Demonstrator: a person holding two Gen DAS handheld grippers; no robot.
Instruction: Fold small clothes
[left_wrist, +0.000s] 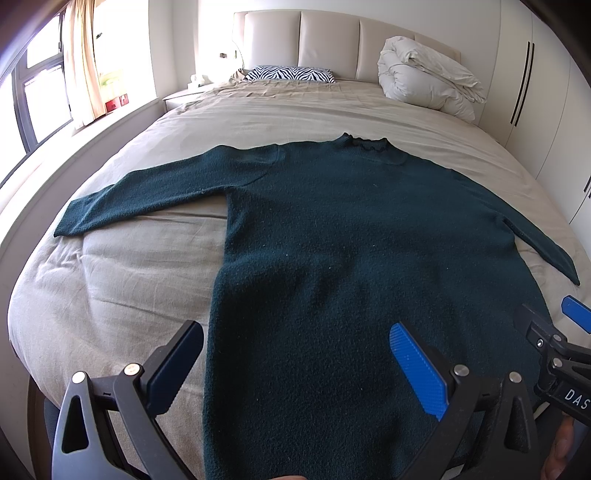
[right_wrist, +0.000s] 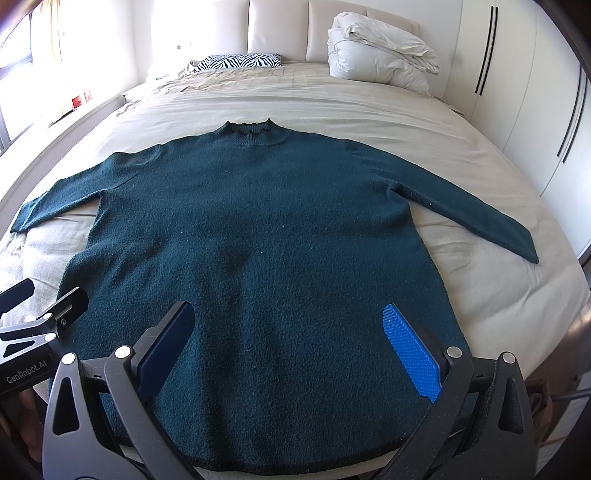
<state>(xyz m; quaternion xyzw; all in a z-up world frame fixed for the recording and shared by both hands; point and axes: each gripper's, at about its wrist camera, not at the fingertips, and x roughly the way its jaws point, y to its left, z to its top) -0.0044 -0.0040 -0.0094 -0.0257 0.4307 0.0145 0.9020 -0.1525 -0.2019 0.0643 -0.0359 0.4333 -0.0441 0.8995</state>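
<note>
A dark green knit sweater (left_wrist: 332, 240) lies flat on the bed, collar away from me, both sleeves spread out; it also shows in the right wrist view (right_wrist: 258, 229). My left gripper (left_wrist: 295, 332) is open and empty above the sweater's lower left part, near its left side edge. My right gripper (right_wrist: 288, 314) is open and empty above the lower middle of the sweater, near the hem. The right gripper also shows at the right edge of the left wrist view (left_wrist: 554, 332), and the left gripper shows at the left edge of the right wrist view (right_wrist: 44, 299).
The bed (left_wrist: 129, 288) has a beige cover. A folded white duvet (left_wrist: 424, 74) and a zebra pillow (left_wrist: 291, 74) lie near the headboard. A window with curtains (left_wrist: 81, 74) is left; white wardrobes (right_wrist: 517, 92) stand right.
</note>
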